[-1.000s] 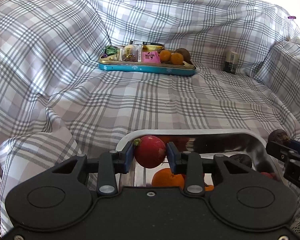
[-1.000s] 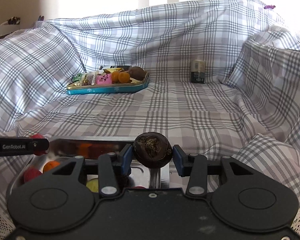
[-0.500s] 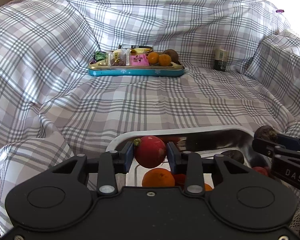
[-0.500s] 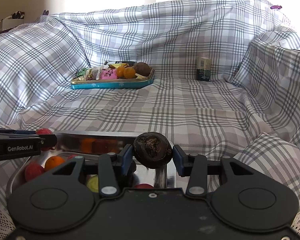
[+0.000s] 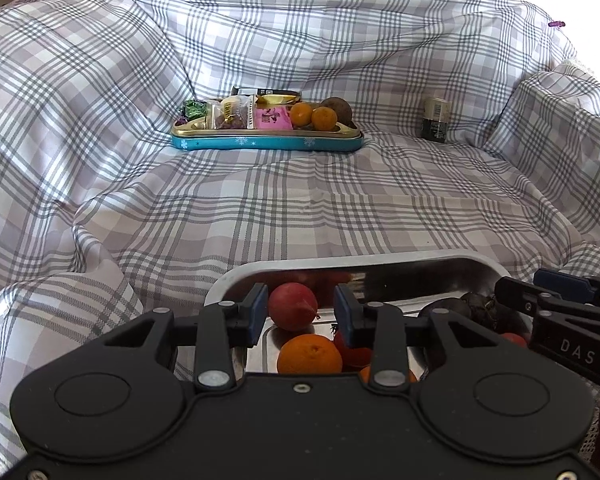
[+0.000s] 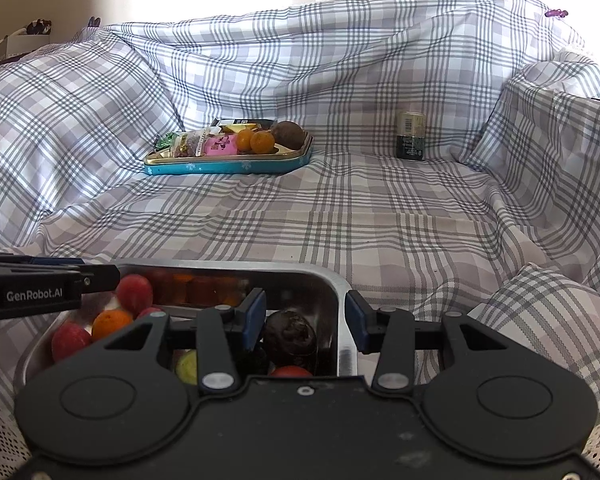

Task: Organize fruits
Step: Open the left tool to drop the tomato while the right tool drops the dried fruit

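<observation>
both grippers released: left gripper point(image 5: 301, 312) has just been opening, round red fruit point(image 5: 292, 306) loose between the jaws; right gripper point(image 6: 306, 317) parted over dark brown fruit point(image 6: 290, 336), both inside shiny steel tray point(image 6: 342, 300), lower frame, evidently deposited.

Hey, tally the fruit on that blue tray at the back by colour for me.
Orange fruit: 2
Dark brown fruit: 1
Total: 3
</observation>
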`<move>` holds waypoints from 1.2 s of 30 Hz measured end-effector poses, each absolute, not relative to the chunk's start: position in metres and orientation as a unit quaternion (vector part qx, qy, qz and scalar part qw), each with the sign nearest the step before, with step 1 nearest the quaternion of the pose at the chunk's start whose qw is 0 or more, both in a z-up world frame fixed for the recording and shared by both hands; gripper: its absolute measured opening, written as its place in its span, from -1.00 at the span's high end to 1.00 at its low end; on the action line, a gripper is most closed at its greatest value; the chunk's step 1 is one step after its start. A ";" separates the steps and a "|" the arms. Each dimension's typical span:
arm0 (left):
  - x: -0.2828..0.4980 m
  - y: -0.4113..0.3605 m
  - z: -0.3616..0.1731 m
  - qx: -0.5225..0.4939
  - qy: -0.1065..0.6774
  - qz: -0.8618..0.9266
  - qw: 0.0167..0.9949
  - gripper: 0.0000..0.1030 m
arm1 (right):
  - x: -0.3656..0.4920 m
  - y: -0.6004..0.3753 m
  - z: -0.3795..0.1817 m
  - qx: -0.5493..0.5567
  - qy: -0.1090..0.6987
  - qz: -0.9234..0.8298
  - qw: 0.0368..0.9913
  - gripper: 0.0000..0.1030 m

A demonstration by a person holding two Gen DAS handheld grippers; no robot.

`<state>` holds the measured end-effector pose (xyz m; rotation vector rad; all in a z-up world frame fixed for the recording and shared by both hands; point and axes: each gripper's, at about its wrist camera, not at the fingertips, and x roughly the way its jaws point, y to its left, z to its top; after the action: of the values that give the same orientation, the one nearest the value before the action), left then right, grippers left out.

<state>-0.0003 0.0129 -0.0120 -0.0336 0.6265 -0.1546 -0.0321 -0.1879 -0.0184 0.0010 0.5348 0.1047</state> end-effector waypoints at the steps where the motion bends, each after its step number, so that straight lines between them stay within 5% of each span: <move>1: 0.000 0.013 -0.012 -0.016 0.308 -0.074 0.948 0.12 | -0.032 -0.188 -0.018 0.001 0.264 0.051 0.963 0.11; 36: -0.025 0.001 -0.014 0.005 0.310 -0.042 0.950 0.12 | -0.042 -0.190 -0.018 0.011 0.292 0.048 0.955 0.11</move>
<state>-0.0247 0.0013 -0.0143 0.0103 0.6296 -0.0845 -0.0419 -0.1895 -0.0183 0.0215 0.5937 0.0970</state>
